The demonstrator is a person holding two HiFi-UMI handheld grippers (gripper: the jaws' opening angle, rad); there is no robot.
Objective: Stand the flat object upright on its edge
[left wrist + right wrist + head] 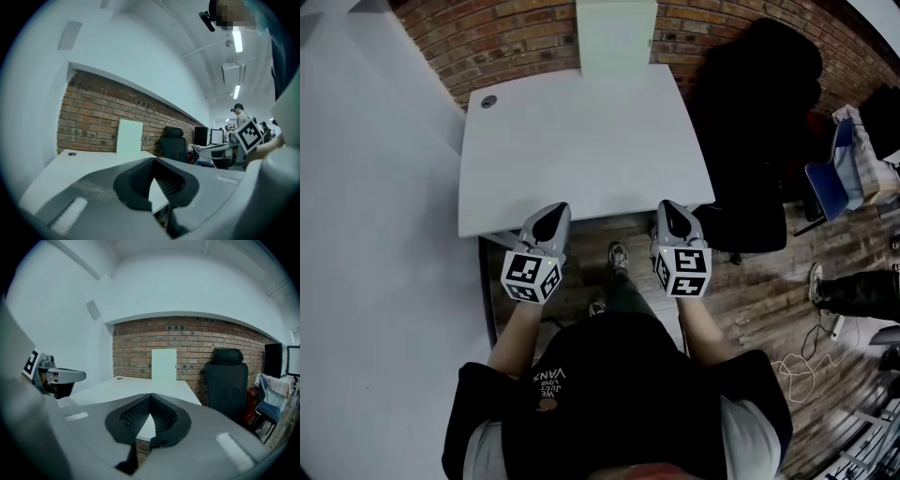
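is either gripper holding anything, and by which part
Nothing is held. The left gripper and right gripper both have jaws shut together, empty; the pale green board stands far from both.

The table (581, 141) was plain white; the flat panel (616, 37) was a pale mint green; the wall (506, 37) showed red-brown brick crossed by light mortar lines. The left gripper (555, 214) and right gripper (668, 210) were grey; their cubes (531, 277) bore black-and-white square markers. The office chair (755, 122) was black; the floor (769, 291) was brown, streaked wood plank.
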